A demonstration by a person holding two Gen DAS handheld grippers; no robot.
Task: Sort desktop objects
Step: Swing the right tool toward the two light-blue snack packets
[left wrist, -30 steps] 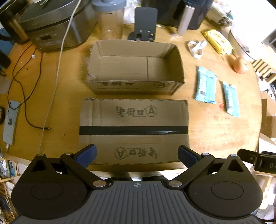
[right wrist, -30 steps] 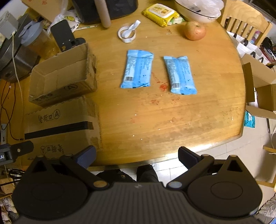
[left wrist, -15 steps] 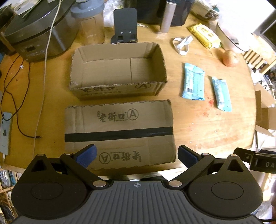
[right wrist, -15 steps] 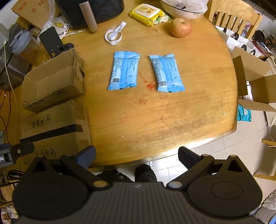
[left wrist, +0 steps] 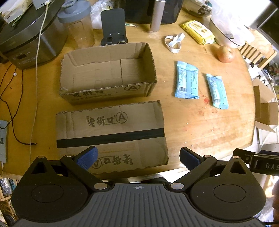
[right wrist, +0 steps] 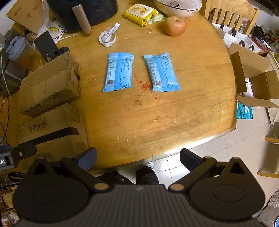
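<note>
Both grippers' jaws spread, empty: left gripper point(left wrist: 138, 155), right gripper point(right wrist: 138, 156). Two blue foil packets point(right wrist: 118, 72) point(right wrist: 161, 72) side by side on round wooden worktop point(right wrist: 157, 118), beside open brown cardboard box point(left wrist: 108, 69).

Round wooden worktop point(right wrist: 157, 118), red stains near centre. Far edge: red-yellow apple point(right wrist: 175, 25), yellow wet-wipes pack point(right wrist: 138, 14) beside white bowl point(right wrist: 176, 7), loop of white elastic band point(right wrist: 108, 36), grey cylinder point(right wrist: 82, 17) upright against dark appliance. Left: black phone stand point(left wrist: 113, 26), clear jar with grey lid point(left wrist: 77, 24), dark rice cooker point(left wrist: 26, 40), white cable point(left wrist: 37, 57) across it. Wooden chair point(right wrist: 230, 15) beyond worktop; open brown carton point(right wrist: 252, 76) on floor at right.
</note>
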